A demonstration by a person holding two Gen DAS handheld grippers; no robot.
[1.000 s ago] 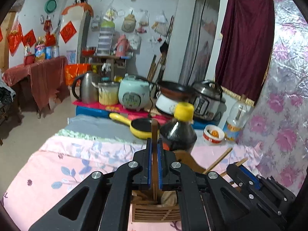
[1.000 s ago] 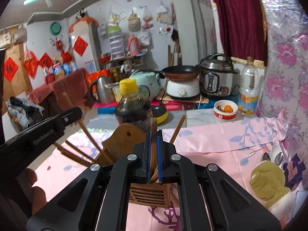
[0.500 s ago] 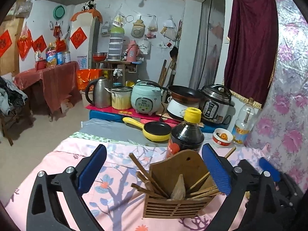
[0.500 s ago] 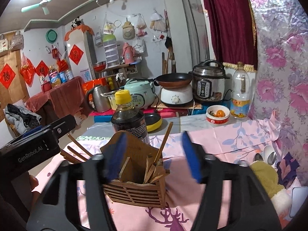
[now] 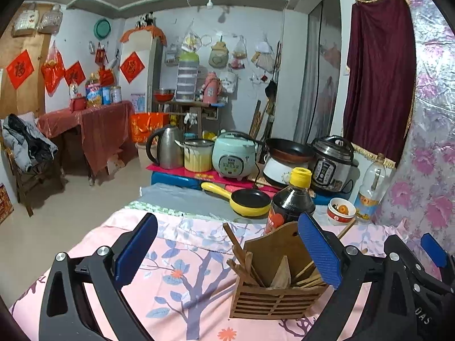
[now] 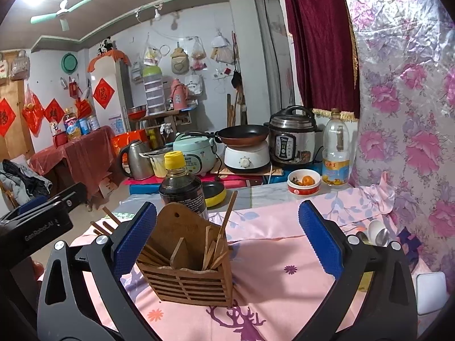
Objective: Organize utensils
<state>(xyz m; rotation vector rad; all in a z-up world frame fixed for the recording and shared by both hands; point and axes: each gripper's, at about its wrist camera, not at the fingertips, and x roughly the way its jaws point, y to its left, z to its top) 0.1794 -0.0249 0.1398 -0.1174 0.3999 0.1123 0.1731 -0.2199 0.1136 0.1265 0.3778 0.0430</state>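
Both grippers, left gripper (image 5: 227,253) and right gripper (image 6: 227,236), have released the chopsticks (image 6: 220,241).

You are in a lived-in home kitchen: a rice cooker (image 5: 234,156), a pressure cooker (image 5: 331,164), a kettle (image 5: 167,150) and a frying pan (image 6: 241,135) stand in a row, red paper decorations (image 5: 131,66) hang on the walls, and a flowered cloth (image 5: 170,270) covers the table before you

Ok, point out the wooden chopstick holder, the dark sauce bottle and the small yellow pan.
wooden chopstick holder (image 6: 189,285), right wrist view, on its slatted front.
dark sauce bottle (image 6: 182,190), right wrist view, on its body.
small yellow pan (image 5: 250,200), left wrist view, on its black inside.
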